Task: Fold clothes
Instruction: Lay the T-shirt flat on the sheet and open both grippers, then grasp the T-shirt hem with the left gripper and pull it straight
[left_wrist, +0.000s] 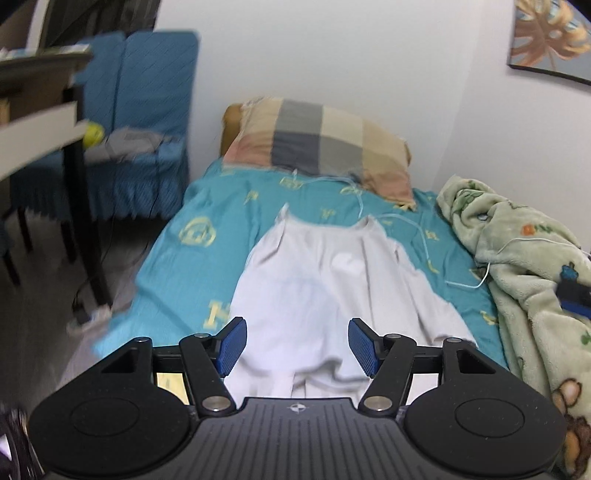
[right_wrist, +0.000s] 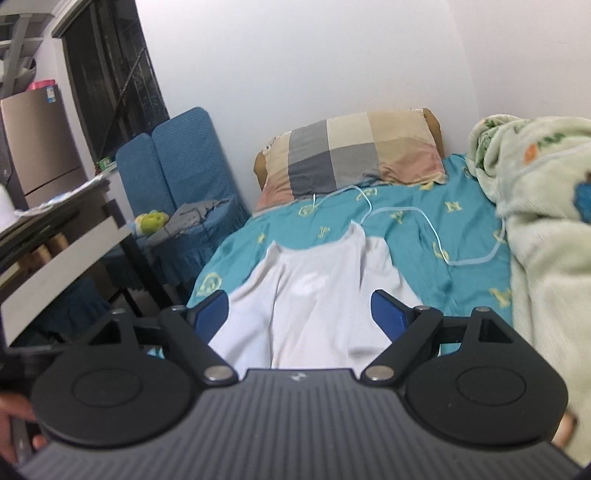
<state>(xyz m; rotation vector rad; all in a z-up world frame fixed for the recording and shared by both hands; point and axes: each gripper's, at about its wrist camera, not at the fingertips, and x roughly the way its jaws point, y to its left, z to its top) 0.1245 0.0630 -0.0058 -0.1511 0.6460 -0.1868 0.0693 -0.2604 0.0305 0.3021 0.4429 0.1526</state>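
Left tool (left_wrist: 297, 343): spread, its blue pads apart with nothing pinched between them; it hangs above the near part of the garment, and the cloth shows through the gap.
Right tool (right_wrist: 301, 314): spread wide, nothing between its pads; it too is held over the near end of the garment, apart from it.
Garment (left_wrist: 325, 288): a white piece of clothing lying flat along the middle of the bed, its neckline at the far end towards the pillow, its near end running under the tools' view; some creases run lengthwise, and one side looks folded inwards.
Bed (left_wrist: 177, 258): covered by a teal sheet with yellow letters and marks; the garment lies on it.
Pillow (left_wrist: 321, 144): chequered in grey, beige and pink, at the far end of the bed against the white wall.
Blanket (left_wrist: 524, 266): pale green fleece with cartoon prints, bunched along the right side of the bed, just beside the garment's right edge but apart from it.
Cord (left_wrist: 424, 236): a thin white cord looping over the sheet between the pillow and the blanket.
Chair (left_wrist: 147, 110): blue-covered, left of the bed's far end, with grey cloth and a yellow-green soft toy on its seat.
Desk (right_wrist: 59, 236): at the left, near the chair, its top cluttered and blurred.
Picture (left_wrist: 550, 37): on the wall at the far right.
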